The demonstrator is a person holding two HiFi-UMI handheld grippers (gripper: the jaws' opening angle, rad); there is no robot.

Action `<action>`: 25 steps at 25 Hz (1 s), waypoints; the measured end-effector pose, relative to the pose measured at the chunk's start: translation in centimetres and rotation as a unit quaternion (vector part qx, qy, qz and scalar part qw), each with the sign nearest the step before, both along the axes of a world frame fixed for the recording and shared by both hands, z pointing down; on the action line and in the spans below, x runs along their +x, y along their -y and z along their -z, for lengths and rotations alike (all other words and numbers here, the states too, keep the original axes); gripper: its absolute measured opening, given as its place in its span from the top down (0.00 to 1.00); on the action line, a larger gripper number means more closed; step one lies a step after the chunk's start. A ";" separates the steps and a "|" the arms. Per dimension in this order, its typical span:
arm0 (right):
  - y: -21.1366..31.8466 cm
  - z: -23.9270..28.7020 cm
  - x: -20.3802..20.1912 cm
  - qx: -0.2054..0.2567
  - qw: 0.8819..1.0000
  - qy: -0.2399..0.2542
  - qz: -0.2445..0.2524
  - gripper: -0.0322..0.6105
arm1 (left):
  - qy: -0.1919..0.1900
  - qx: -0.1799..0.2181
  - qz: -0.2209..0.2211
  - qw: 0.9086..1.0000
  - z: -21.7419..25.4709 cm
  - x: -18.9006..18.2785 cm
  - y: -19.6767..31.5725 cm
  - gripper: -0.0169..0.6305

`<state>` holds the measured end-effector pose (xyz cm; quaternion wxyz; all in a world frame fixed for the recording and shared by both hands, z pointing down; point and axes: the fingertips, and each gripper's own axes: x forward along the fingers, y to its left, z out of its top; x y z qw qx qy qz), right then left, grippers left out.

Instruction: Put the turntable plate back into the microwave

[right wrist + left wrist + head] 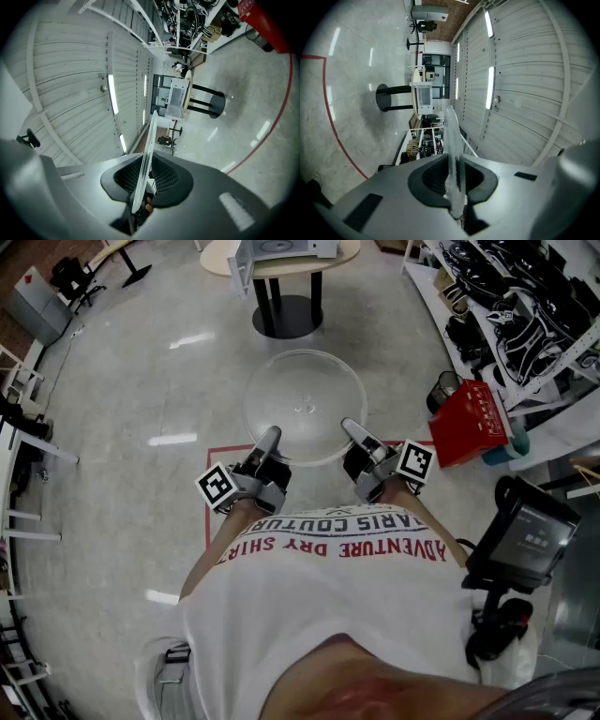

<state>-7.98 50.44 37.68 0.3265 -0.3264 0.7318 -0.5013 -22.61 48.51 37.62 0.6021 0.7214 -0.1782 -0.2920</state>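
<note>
Glossy grey floor (122,390); left gripper (270,439), right gripper (352,431) both clamped on near rim of clear round glass turntable plate (305,395), held level.

Bright, even overhead light from ceiling strip lights (490,86); white glare streaks on the glossy floor (122,484), shadows weak and soft. Strong fisheye bend in all views, black vignette corners in both gripper views. Near-lens edge of the turntable plate (454,180) is soft and blurred.

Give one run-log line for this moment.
left gripper: shut on turntable plate | right gripper: shut on turntable plate | microwave: on table ahead
</note>
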 end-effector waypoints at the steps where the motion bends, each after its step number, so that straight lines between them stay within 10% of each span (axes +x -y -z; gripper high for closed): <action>1: 0.0 -0.1 0.0 0.000 1.000 0.001 0.000 0.90 | 0.001 0.000 0.000 1.000 0.0 0.0 0.0 0.94; 25: -0.9 -0.4 -1.1 -0.028 0.999 0.037 -0.007 0.91 | -0.008 -0.005 0.008 1.000 -0.2 -1.2 -1.1 0.94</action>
